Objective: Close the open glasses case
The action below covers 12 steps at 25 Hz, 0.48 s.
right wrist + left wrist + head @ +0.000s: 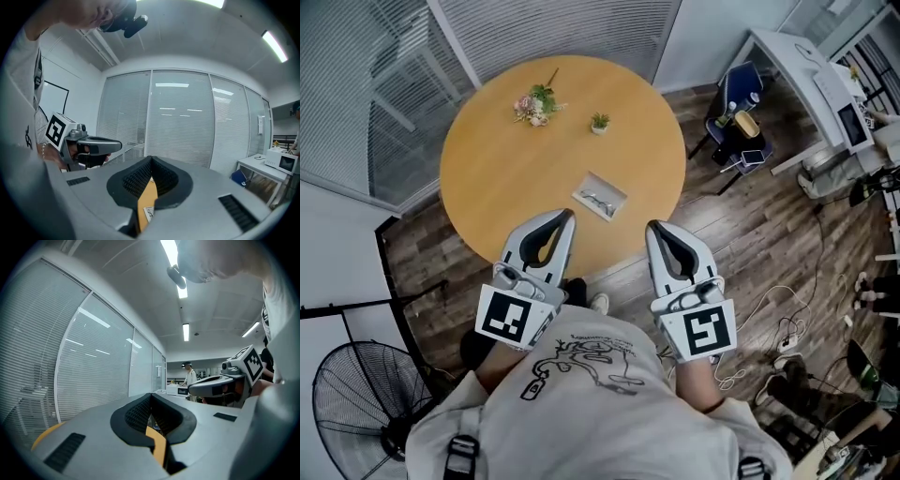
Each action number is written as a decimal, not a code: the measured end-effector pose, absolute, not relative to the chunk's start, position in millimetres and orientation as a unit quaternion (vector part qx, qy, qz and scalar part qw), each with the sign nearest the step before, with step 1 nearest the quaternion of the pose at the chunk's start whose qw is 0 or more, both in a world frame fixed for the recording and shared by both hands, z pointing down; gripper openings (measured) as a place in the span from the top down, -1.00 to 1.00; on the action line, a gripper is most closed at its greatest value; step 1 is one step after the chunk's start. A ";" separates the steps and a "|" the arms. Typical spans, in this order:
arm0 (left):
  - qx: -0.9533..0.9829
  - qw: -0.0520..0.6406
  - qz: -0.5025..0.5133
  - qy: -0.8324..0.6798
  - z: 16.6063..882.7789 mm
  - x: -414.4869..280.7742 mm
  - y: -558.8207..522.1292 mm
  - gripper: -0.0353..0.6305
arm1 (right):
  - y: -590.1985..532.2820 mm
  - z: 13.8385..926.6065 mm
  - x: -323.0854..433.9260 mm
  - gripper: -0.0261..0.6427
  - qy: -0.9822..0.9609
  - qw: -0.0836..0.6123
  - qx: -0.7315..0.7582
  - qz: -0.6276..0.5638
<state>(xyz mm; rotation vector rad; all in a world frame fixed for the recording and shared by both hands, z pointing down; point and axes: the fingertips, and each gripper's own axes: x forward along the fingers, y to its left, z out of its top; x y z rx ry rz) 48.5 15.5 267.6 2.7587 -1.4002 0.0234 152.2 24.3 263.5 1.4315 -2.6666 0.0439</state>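
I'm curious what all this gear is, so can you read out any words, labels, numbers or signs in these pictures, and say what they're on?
No text can be read.
T-shirt: line drawing with lettering, too small to read.
Cube on left gripper and cube on right gripper: black-and-white square patterns, no words.

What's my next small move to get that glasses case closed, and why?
Probably ease the right hand-held gripper forward toward the glasses case: it lies open on the table, beyond both tips, and the left hand-held gripper is equally shut, empty and short of it.
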 end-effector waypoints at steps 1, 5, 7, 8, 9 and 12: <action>0.892 0.023 0.007 -0.452 266.6 47.6 10.8 0.83 | 22.1 269.0 153.1 0.90 -0.879 0.077 0.470 0.020; 0.892 0.023 0.009 -0.450 265.2 40.9 -10.1 0.83 | 2.7 265.5 146.9 0.90 -0.878 0.078 0.471 0.017; 0.893 0.023 0.007 -0.449 264.6 38.4 -20.2 0.83 | -10.0 256.0 141.6 0.90 -0.878 0.053 0.475 0.008; 0.894 0.023 0.007 -0.448 264.1 38.1 -24.4 0.83 | -14.2 255.0 140.8 0.90 -0.878 0.052 0.475 0.007; 0.894 0.023 0.007 -0.447 263.5 38.2 -28.2 0.83 | -17.8 254.8 140.4 0.90 -0.878 0.054 0.476 0.007; 0.896 0.021 0.005 -0.443 262.3 37.7 -39.3 0.83 | -28.7 254.3 138.1 0.90 -0.877 0.055 0.477 0.006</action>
